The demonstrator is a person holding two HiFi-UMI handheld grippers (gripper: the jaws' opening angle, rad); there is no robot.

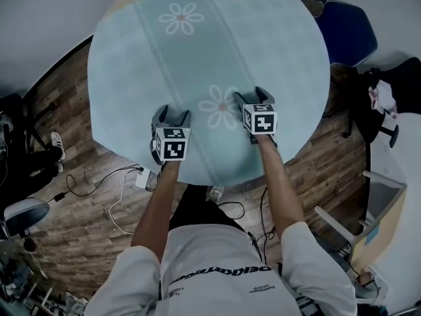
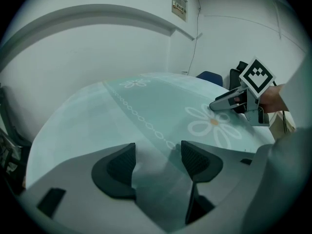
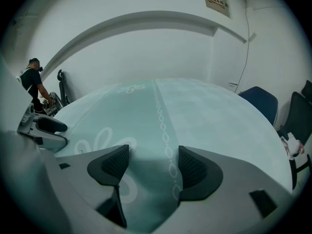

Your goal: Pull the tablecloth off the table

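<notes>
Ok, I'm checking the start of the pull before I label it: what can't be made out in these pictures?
Table legs: every view, hidden under the top and the tablecloth.
Cloth's far edge: head view, cut off by the top edge.
Contact: left tool and right tool have jaws apart over the cloth; whether they touch it, no view settles.
Wall sign: gripper views, print too small.

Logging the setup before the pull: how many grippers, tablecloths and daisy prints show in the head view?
grippers: 2 (left gripper, right gripper)
tablecloth: 1
daisy prints: 2
total: 5
</notes>
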